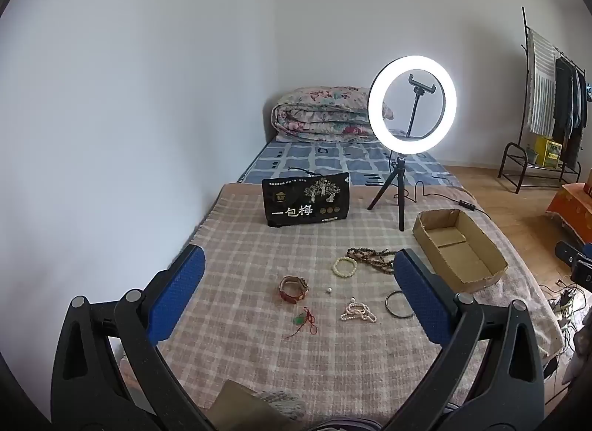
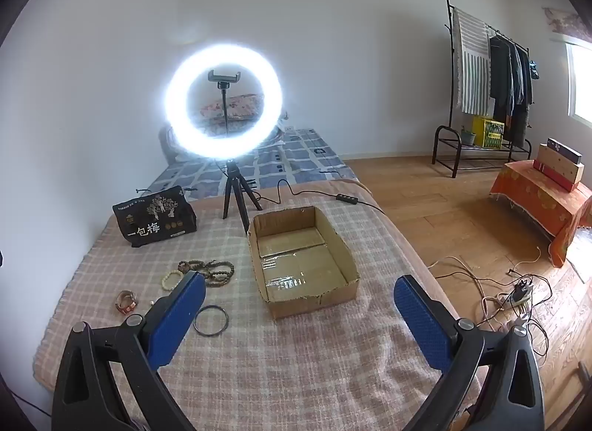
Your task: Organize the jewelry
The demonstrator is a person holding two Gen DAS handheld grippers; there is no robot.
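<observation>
Left wrist view: I see my left claw (image 1: 298, 284) spread wide above the bed's pink-and-beige checked blanket (image 1: 259, 246), nothing between its blue pads.
Jewelry, near centre: a red-and-tan wrapped leather bracelet (image 1: 293, 289), a green pendant on a red cord (image 1: 305, 321), a small loose white pearl (image 1: 328, 290) and a heap of white pearl strands (image 1: 357, 313), all lying apart from one another.
Jewelry, farther right: a cream beaded bracelet (image 1: 345, 266) touching a long string of dark brown wooden beads (image 1: 373, 259); a thin dark metal bangle (image 1: 396, 304) partly behind my right-hand pad.
Box: an open, shallow brown cardboard box (image 1: 492, 246) on the right of the blanket, no jewelry inside.
Right wrist view: my right claw (image 2: 299, 290) is also spread wide and pinching nothing, with the box just beyond it.
Far side: a black snack bag with white Chinese lettering (image 1: 306, 199) stands left of a lit white ring light on a small black tripod (image 1: 411, 97).
</observation>
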